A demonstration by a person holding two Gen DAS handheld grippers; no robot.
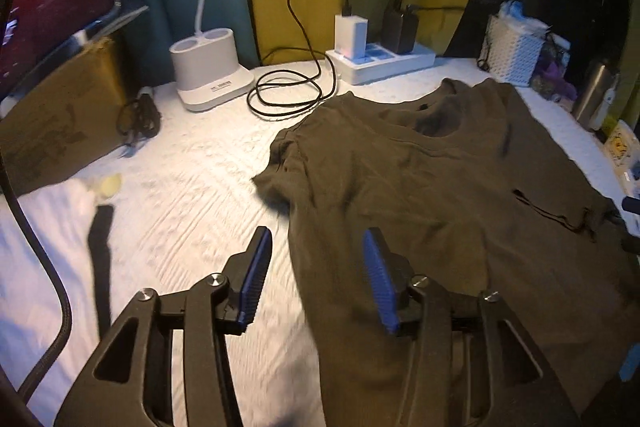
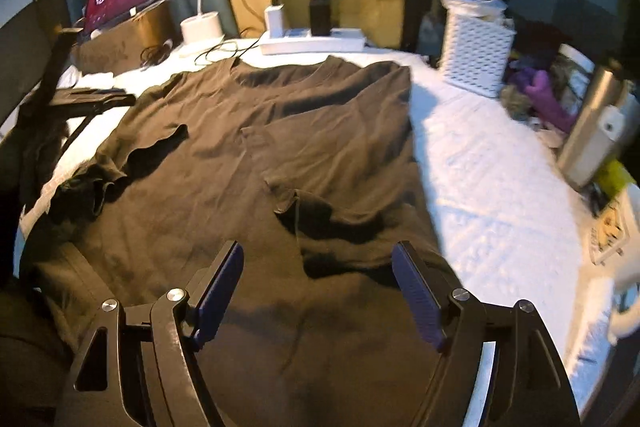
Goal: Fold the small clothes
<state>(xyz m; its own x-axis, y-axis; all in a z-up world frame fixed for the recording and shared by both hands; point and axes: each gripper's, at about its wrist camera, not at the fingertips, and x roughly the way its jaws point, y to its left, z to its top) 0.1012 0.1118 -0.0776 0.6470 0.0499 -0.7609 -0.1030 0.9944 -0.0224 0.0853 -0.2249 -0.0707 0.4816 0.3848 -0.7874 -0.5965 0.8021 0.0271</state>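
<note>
While the olive t-shirt [image 2: 248, 163] lies across frame centre on the white bedspread [image 2: 492, 187] | both sleeves folded inward, body unfolded | left gripper [image 1: 316, 259] parted, empty | right gripper [image 2: 318, 279] wide, empty.

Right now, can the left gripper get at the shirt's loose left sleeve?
Probably yes. The left gripper is open and empty, and the sleeve of the olive shirt lies ahead on the white cover with nothing on it.

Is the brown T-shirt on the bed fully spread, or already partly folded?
Partly folded: the T-shirt has its right side and sleeve turned over onto its body.
</note>
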